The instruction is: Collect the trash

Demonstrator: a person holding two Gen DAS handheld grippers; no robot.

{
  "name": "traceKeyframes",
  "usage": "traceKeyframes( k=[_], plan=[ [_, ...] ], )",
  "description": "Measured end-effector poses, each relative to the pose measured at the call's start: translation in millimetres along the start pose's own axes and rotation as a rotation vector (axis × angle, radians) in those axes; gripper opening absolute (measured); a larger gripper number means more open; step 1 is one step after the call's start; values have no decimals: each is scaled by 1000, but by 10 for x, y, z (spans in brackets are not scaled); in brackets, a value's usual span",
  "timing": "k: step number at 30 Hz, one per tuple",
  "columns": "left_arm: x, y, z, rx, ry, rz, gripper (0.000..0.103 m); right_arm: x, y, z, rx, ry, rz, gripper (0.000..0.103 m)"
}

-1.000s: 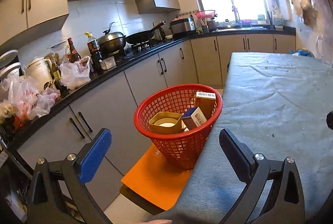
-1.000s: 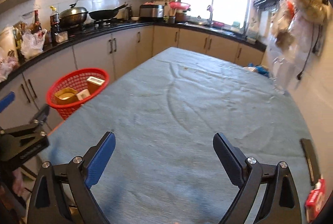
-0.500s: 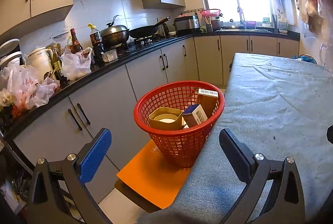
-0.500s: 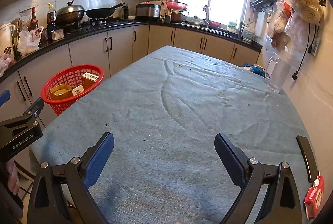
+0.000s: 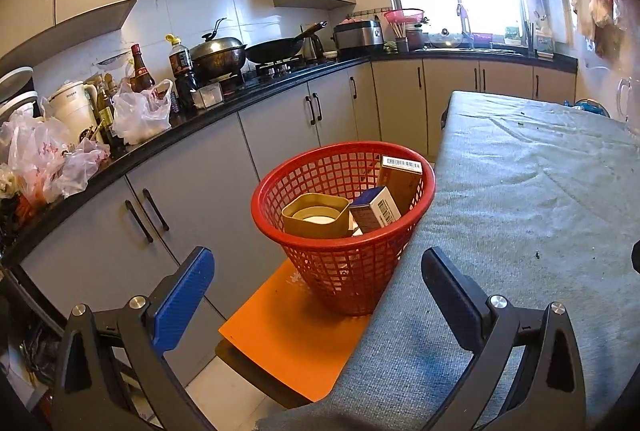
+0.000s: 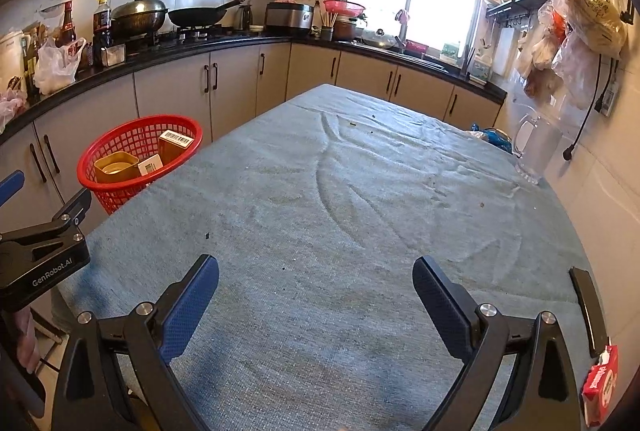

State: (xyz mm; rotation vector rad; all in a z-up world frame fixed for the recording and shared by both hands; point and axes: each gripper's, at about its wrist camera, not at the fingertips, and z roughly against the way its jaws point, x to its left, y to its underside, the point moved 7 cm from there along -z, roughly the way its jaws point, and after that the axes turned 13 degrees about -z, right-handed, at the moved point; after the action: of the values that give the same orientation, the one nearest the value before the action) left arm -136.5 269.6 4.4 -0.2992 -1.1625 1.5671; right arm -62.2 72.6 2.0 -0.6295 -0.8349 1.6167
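Three pieces of trash, a tan tub, a blue-and-white box and a brown barcoded box, sit in the red basket on an orange stool against the worktop edge, their lower parts hidden by the mesh. Straight ahead of the left claw, its jaws wide and empty, stands the basket. Only the right view shows a red packet cut off at the frame edge and a dark bar, both right of the wide, empty right claw.

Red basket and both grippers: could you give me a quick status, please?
Left gripper open, empty. Right gripper open, empty. Red basket beside the table, holding boxes. Red packet on the table's right edge.
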Motion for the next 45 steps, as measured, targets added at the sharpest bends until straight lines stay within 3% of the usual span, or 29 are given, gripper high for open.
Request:
traceKeyframes(
  k=[45],
  plan=[
    [-18, -38, 28, -11, 4, 8, 103, 38, 3, 17, 5, 22, 25, 100]
  ],
)
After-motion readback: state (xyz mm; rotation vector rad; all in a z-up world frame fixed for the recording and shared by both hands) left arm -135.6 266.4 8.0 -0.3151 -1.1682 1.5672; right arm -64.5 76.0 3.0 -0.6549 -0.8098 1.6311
